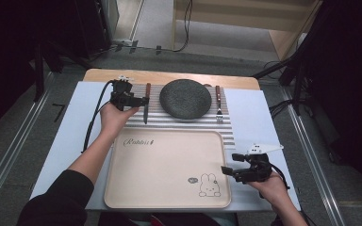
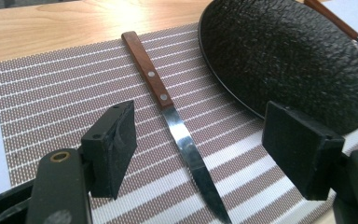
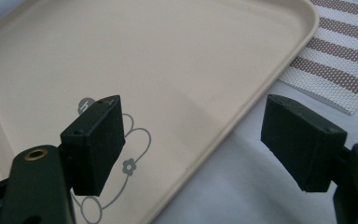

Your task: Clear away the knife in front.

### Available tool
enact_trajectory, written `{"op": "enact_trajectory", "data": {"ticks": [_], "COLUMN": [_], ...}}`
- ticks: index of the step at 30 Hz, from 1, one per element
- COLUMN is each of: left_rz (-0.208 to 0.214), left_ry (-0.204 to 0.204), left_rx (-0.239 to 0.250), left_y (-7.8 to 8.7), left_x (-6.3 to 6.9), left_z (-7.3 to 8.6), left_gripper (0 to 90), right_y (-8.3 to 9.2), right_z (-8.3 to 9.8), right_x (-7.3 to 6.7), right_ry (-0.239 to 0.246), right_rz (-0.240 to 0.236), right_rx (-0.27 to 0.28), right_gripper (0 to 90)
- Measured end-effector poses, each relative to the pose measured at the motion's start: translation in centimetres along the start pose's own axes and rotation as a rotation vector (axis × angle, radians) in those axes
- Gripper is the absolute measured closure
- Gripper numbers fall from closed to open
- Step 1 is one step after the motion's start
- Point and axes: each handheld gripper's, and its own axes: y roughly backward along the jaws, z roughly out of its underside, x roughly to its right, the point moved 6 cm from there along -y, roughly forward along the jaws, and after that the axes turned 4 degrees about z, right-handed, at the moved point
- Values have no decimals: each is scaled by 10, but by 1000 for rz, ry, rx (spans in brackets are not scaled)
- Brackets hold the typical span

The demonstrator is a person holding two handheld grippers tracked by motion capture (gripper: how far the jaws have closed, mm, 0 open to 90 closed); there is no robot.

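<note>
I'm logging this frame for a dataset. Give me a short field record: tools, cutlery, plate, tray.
left tool: open, jaws astride the knife, not touching it
right tool: open, above the tray's right edge, holding nothing
knife: flat on the striped mat, left of the plate
plate: dark, on the mat
fork: on the mat, right of the plate
tray: beige, rabbit print, nothing on it

The knife (image 2: 168,105) has a brown handle and silver blade; the placemat (image 2: 51,93) is brown-and-white striped, the plate (image 2: 284,56) speckled black, the tray (image 1: 165,188) cream with a rabbit drawing.
</note>
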Motion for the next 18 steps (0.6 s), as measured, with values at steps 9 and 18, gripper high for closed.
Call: {"op": "enact_trajectory", "data": {"ticks": [9,18], "left_rz": [-32,-64], "left_ry": [15,22], "left_rx": [-2,8], "left_y": [-15,-25], "left_x": [-4,-5], "left_z": [-9,-17], "left_gripper": [268,269], "right_y": [1,1], "right_z": [0,-1], "right_x": [0,0], "right_ry": [0,5], "right_rz": [-3,-5], "right_rx": [7,11], "right_gripper": [198,198]}}
